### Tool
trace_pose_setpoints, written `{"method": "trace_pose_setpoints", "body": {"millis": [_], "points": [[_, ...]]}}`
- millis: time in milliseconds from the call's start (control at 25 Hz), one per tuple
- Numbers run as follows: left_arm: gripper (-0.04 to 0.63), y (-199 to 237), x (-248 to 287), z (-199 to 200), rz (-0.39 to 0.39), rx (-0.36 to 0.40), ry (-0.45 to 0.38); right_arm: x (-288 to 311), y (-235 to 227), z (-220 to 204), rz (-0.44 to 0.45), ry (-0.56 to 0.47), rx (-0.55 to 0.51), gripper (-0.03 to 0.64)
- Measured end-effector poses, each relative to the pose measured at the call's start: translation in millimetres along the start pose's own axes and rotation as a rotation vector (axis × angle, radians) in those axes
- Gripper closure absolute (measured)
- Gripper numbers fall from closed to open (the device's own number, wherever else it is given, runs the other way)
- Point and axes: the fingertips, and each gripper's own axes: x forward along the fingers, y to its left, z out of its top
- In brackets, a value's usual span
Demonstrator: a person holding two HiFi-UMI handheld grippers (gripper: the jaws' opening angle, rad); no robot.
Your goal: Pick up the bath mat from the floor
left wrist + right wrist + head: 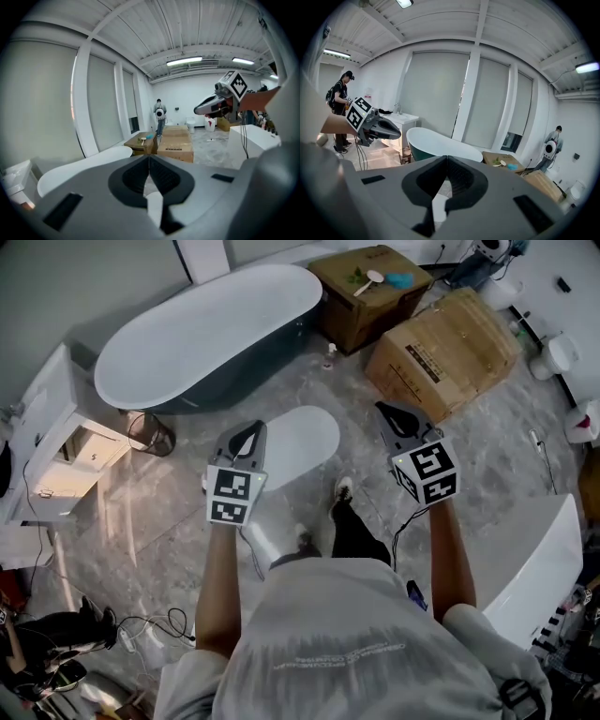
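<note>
Left gripper (246,437): jaws together, nothing between. Right gripper (396,416): jaws together, likewise empty. Both held above floor (169,512), tips forward.

Bath mat (302,439): white oval, flat on floor, below and between grippers. In head view its left edge passes under left gripper tips; right edge stops short of right gripper.

Bathtub (202,334) ahead of left gripper, strip of floor before mat's far edge. Cardboard box (445,352) corner just ahead of right gripper. Open floor left of left gripper up to cabinet (56,442). White counter (544,559) edge right of right gripper.
</note>
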Motion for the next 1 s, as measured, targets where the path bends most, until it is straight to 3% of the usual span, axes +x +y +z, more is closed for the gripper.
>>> {"method": "trace_pose_setpoints", "body": {"millis": [440, 600, 840, 1000], "points": [[0.577, 25, 68, -9, -0.015, -0.038, 0.063, 68, -35, -12, 0.061, 0.046, 0.02, 0.601], [0.577, 46, 103, -23, -0.014, -0.093, 0.116, 113, -54, -21, 0.103, 0.086, 0.032, 0.601], [0.577, 69, 176, -50, -0.016, -0.125, 0.192, 182, -99, -57, 0.124, 0.137, 0.085, 0.601], [0.577, 89, 232, -72, -0.004, -0.189, 0.209, 235, -120, -93, 0.142, 0.181, 0.161, 0.601]]}}
